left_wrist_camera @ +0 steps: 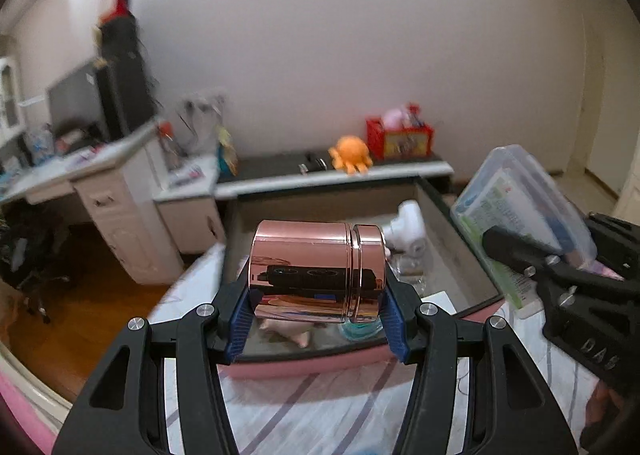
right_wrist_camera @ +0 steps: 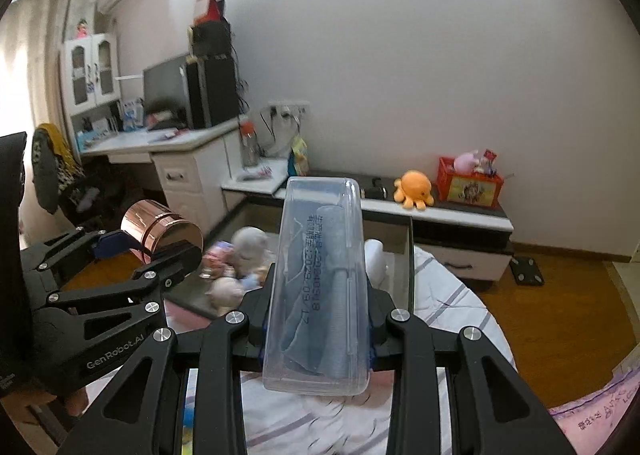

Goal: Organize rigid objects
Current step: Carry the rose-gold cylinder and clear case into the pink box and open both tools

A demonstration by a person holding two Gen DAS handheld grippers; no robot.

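Rose-gold polished metal canister (left_wrist_camera: 318, 271), one in number, lies sideways pinched between the blue pads of the left tongs (left_wrist_camera: 318, 321), held above the near rim of the open grey bin (left_wrist_camera: 460, 255) on the bed. One clear plastic case (right_wrist_camera: 320, 287) with blue contents is clamped lengthwise in the right tongs (right_wrist_camera: 316, 329), also above the bed short of the bin. Judged step: carrying both items to the bin. Next move likely calls for lowering each clear of the white object (left_wrist_camera: 408, 231) and soft toys inside, then releasing
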